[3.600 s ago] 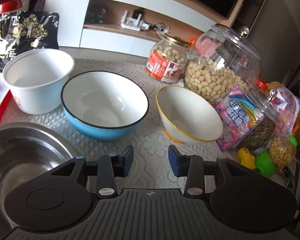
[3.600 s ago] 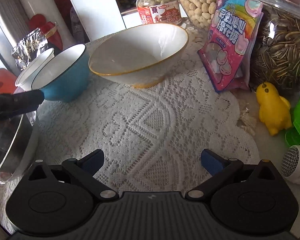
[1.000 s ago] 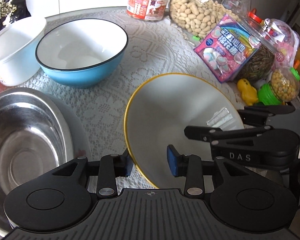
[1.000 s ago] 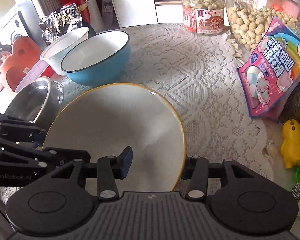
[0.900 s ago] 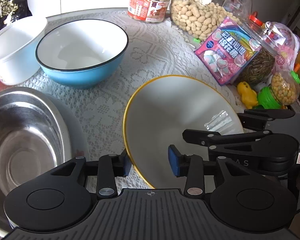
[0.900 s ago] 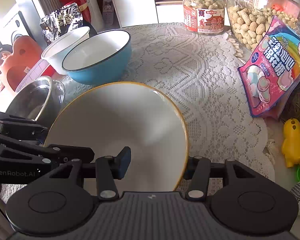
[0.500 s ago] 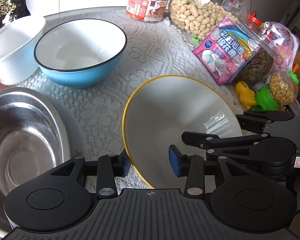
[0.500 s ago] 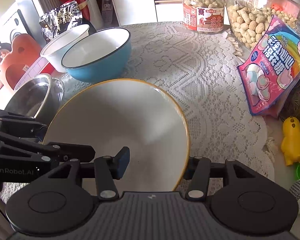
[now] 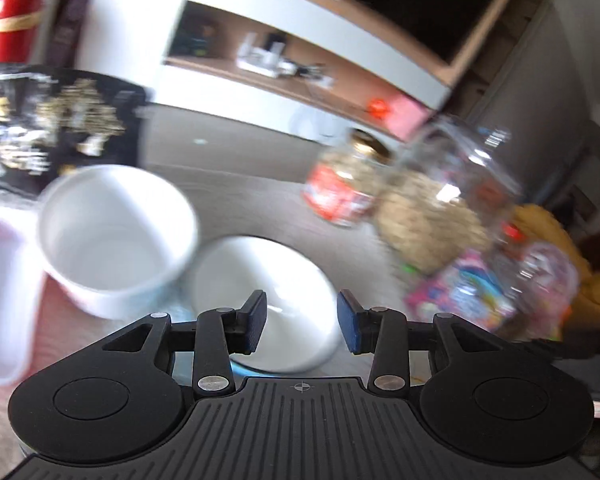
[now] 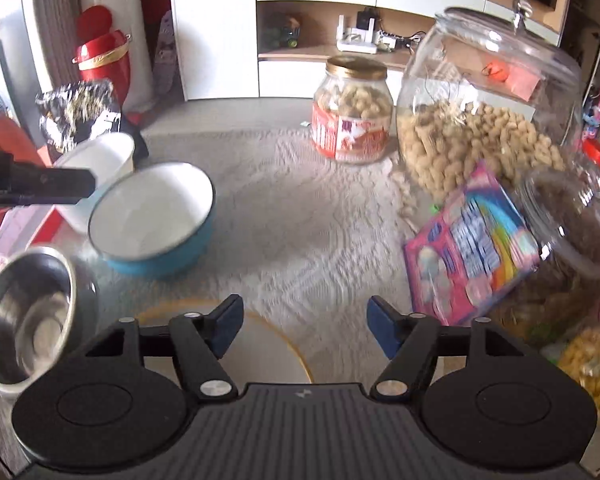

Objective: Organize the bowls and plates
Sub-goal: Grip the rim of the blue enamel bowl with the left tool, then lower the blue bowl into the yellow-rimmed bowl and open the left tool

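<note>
In the right wrist view the yellow-rimmed white bowl [image 10: 256, 344] sits on the lace cloth just under my open right gripper [image 10: 304, 330], free of its jaws. The blue bowl [image 10: 156, 220] stands to the left, with the white tub [image 10: 104, 160] behind it and the steel bowl [image 10: 24, 312] at the near left. My left gripper [image 10: 40, 182] reaches in from the left above the tub. The left wrist view is blurred: my open, empty left gripper [image 9: 302, 318] hovers over the blue bowl [image 9: 268, 280], with the white tub [image 9: 112, 240] to its left.
A small peanut jar [image 10: 352, 112], a big glass peanut jar [image 10: 480, 120], a pink candy bag [image 10: 472, 244] and a seed jar [image 10: 568, 248] crowd the right side. A black snack bag [image 10: 76, 116] and a red tray [image 10: 28, 220] are at the left.
Both grippers have let go of the yellow-rimmed bowl, which now rests on the cloth. The right gripper opened and pulled back. The left gripper swung fast to the blue bowl and white tub.
</note>
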Demonstrator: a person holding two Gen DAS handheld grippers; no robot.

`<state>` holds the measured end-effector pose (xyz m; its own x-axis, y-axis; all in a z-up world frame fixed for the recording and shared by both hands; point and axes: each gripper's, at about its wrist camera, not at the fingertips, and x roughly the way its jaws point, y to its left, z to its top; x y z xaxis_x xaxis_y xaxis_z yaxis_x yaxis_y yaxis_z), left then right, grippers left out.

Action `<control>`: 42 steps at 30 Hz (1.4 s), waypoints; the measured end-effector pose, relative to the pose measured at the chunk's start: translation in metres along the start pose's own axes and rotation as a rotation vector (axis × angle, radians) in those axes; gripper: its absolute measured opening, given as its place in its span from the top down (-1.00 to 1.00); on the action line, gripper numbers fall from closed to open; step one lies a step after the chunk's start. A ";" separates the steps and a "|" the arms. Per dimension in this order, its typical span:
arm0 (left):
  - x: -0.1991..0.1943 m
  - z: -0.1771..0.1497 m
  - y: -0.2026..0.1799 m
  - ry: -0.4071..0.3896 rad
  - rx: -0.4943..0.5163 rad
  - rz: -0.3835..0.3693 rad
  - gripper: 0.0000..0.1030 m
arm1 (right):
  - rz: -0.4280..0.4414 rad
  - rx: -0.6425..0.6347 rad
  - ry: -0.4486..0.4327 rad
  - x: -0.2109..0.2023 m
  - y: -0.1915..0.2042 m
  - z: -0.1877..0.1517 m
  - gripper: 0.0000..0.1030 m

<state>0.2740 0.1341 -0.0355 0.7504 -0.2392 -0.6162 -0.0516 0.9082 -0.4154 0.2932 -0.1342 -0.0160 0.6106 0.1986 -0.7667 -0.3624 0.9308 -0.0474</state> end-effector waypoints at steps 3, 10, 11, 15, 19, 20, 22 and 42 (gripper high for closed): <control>0.021 0.008 0.032 0.039 -0.094 0.089 0.18 | 0.034 0.042 0.035 0.023 0.013 0.027 -0.42; 0.067 0.000 0.051 0.144 -0.102 0.100 0.18 | 0.109 0.161 0.179 0.096 0.043 0.064 -0.41; 0.074 -0.002 0.051 0.158 -0.097 0.105 0.18 | 0.112 0.168 0.193 0.106 0.046 0.066 -0.40; 0.097 -0.005 0.057 0.223 -0.123 0.070 0.18 | 0.129 0.190 0.263 0.140 0.054 0.071 -0.17; 0.119 -0.003 0.056 0.294 -0.144 0.074 0.17 | 0.192 0.238 0.371 0.174 0.055 0.068 0.17; 0.124 -0.003 0.051 0.306 -0.125 0.100 0.16 | 0.204 0.235 0.364 0.176 0.055 0.067 0.17; 0.129 0.001 0.041 0.303 -0.075 0.144 0.16 | 0.219 0.211 0.368 0.177 0.057 0.067 0.28; 0.053 0.005 -0.068 0.207 0.094 0.145 0.23 | 0.297 0.165 0.195 0.062 0.007 0.059 0.38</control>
<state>0.3209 0.0612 -0.0365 0.5885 -0.1602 -0.7924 -0.0802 0.9638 -0.2544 0.3699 -0.0973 -0.0265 0.3452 0.4192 -0.8397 -0.3753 0.8817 0.2859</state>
